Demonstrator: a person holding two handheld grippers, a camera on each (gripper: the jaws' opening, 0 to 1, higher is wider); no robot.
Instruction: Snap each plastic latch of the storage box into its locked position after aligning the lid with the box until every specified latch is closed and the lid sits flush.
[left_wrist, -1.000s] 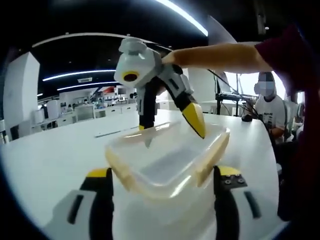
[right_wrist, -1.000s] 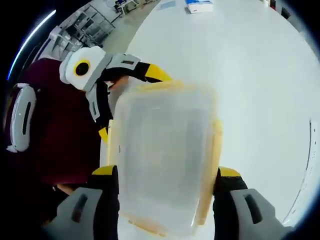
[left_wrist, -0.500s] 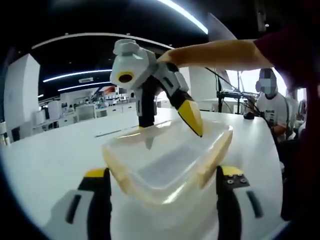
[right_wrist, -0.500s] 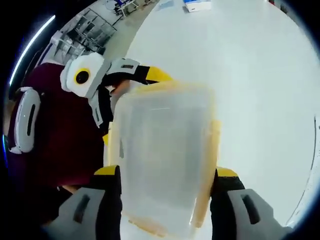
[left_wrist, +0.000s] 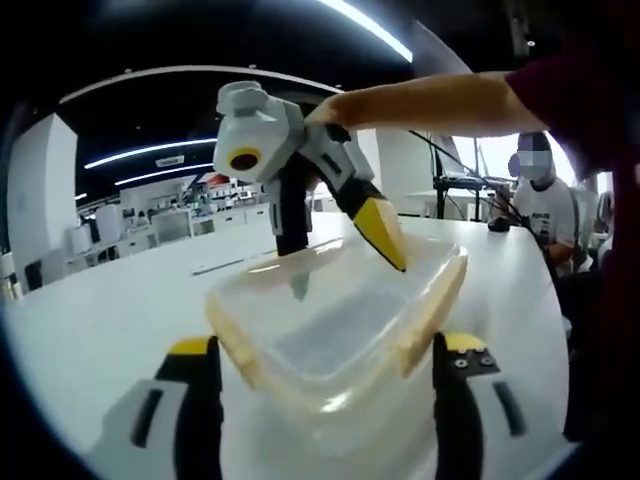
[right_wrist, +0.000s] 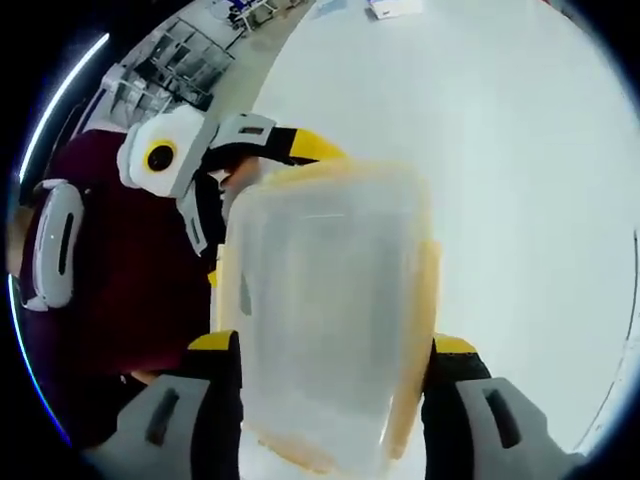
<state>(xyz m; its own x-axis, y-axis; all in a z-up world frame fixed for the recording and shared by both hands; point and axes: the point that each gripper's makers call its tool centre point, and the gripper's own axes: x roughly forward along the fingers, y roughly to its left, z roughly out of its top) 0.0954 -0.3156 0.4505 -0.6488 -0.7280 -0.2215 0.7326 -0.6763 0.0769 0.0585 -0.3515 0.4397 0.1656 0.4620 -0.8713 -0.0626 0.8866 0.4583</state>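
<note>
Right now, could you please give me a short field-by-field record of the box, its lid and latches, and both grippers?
box: clear storage box on the white table
lid: clear lid with yellow rim, resting on the box; whether fully flush cannot be told
latches: yellow latches along the long sides, state unclear
left gripper: left gripper, jaws on either side of one end of the box, contact not visible
right gripper: right gripper, jaws straddling the opposite end; its yellow tip sits over the lid
background: seated person at the table's far side
</note>
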